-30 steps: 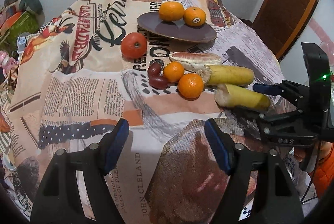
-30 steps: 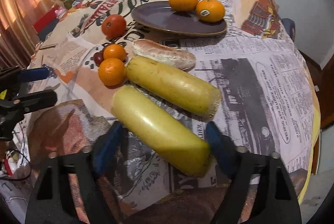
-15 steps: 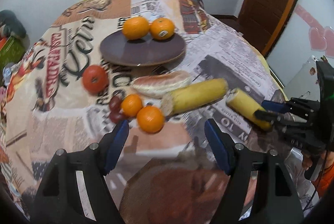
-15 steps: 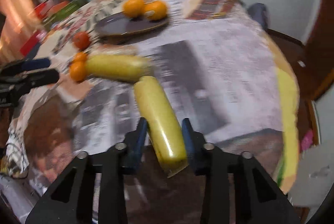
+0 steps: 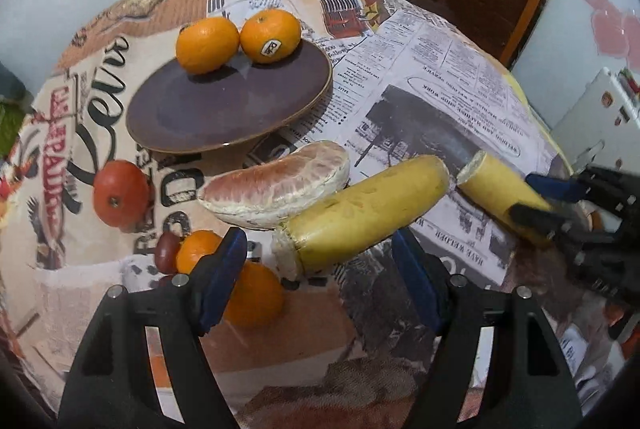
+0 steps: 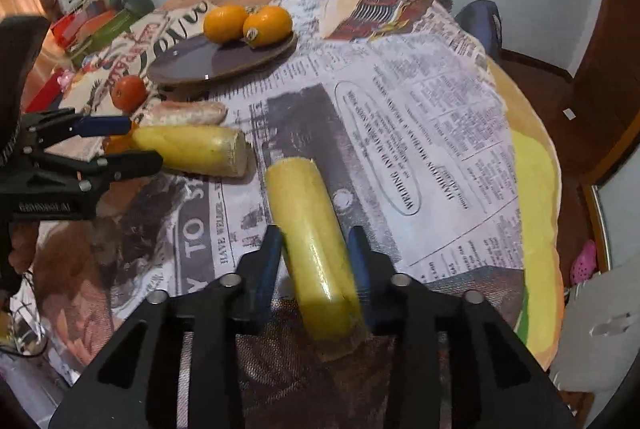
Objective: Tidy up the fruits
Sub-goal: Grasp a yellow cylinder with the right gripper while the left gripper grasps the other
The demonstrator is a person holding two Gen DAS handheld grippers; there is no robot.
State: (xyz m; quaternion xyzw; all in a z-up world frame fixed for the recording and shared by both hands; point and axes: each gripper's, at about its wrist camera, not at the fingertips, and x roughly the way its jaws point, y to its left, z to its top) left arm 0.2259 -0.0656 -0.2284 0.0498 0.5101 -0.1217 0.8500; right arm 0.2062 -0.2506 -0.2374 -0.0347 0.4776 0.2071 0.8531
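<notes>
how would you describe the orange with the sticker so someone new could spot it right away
Start at the dark round plate on the far side of the newspaper-print tablecloth. Two oranges sit side by side on its far rim; take the right one in the left wrist view, the stickered orange. Only it carries a small label, which the plain orange beside it lacks.

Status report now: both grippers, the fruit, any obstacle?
Right gripper shut on banana piece. Left gripper open, over second banana piece. Plate holds two oranges; path clear.
</notes>
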